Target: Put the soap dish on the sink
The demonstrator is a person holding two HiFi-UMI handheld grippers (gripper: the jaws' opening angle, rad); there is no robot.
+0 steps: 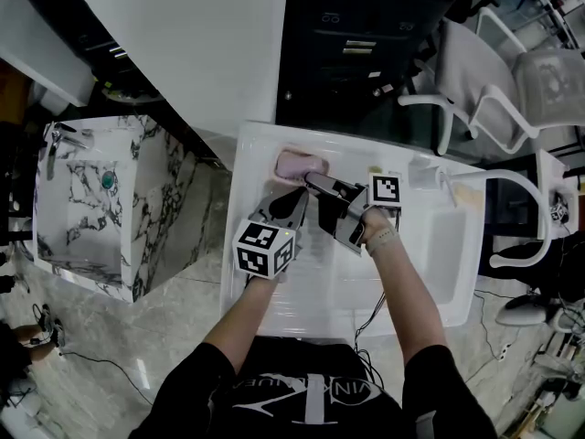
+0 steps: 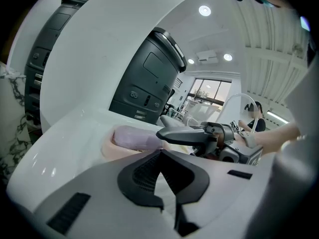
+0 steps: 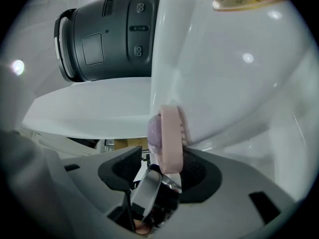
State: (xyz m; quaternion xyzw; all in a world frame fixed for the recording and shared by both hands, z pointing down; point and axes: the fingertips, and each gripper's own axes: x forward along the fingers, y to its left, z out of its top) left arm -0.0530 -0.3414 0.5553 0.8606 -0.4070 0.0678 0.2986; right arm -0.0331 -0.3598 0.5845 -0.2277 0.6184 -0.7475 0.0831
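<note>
My left claw [image 2: 159, 154] is shut and empty, tips together, just short of the soap dish [image 1: 300, 165]. The dish, with a purple soap bar [image 2: 134, 137] on it, lies on the far edge of the sink [image 1: 247, 273], near its far-left corner. My right claw [image 3: 162, 169] stands open with the dish's end between its jaws, pads not pressing. I judge this the release, with the placing all but done. Next I should draw the right claw straight back without snagging the dish.
</note>
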